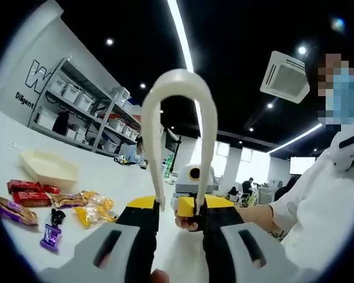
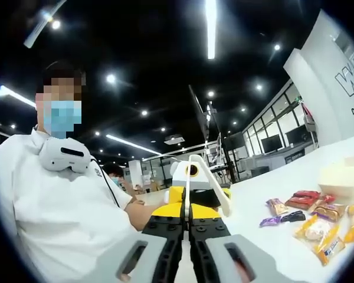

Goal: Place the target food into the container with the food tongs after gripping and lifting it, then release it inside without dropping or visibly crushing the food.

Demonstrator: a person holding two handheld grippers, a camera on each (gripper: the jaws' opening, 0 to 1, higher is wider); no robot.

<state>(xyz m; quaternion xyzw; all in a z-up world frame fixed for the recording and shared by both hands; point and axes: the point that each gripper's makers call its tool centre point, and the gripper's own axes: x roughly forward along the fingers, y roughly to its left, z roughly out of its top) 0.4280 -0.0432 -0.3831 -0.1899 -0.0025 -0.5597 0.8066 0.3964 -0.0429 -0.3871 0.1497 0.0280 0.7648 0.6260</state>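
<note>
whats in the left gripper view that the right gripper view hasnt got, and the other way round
Left gripper view: shelves of white bins and the right gripper facing the camera. Right gripper view: the left gripper and dark wall panels. Both: the white tongs, snack packets, beige container and a person in white.

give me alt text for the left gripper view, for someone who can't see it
The left gripper holds white food tongs upright by their two tips, loop end up. Wrapped snacks and a cream container lie on the white table to the left; a person in white sits at right.
</note>
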